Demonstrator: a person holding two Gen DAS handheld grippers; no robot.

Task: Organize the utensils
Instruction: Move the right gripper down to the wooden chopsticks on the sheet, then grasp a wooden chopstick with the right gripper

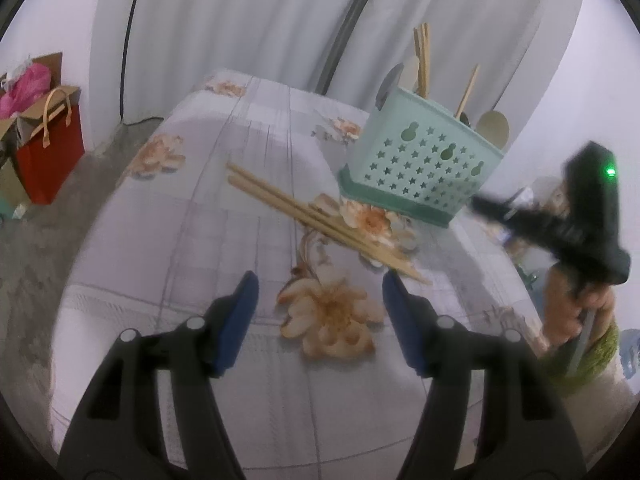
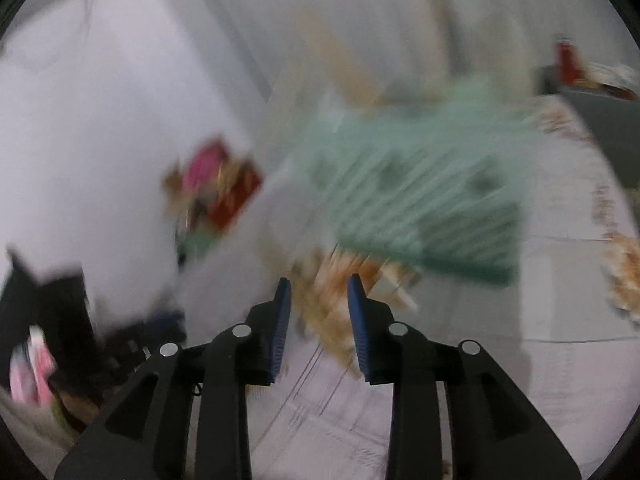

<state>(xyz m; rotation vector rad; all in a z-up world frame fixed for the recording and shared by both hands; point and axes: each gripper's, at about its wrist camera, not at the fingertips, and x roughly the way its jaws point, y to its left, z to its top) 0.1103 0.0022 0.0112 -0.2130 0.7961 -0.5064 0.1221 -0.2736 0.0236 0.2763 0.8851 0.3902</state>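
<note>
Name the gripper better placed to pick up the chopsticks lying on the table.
Probably left. The left gripper hangs open just short of the chopsticks, jaws empty. The right gripper is open too, but its view is blurred.

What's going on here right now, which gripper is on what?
A person is sorting utensils on a floral tablecloth. The mint holder already has chopsticks and wooden spoons standing in it. A bundle of loose chopsticks lies beside it. The left gripper hangs open just short of them, empty. The right gripper is partly open with nothing between its fingers; its view is blurred.
</note>
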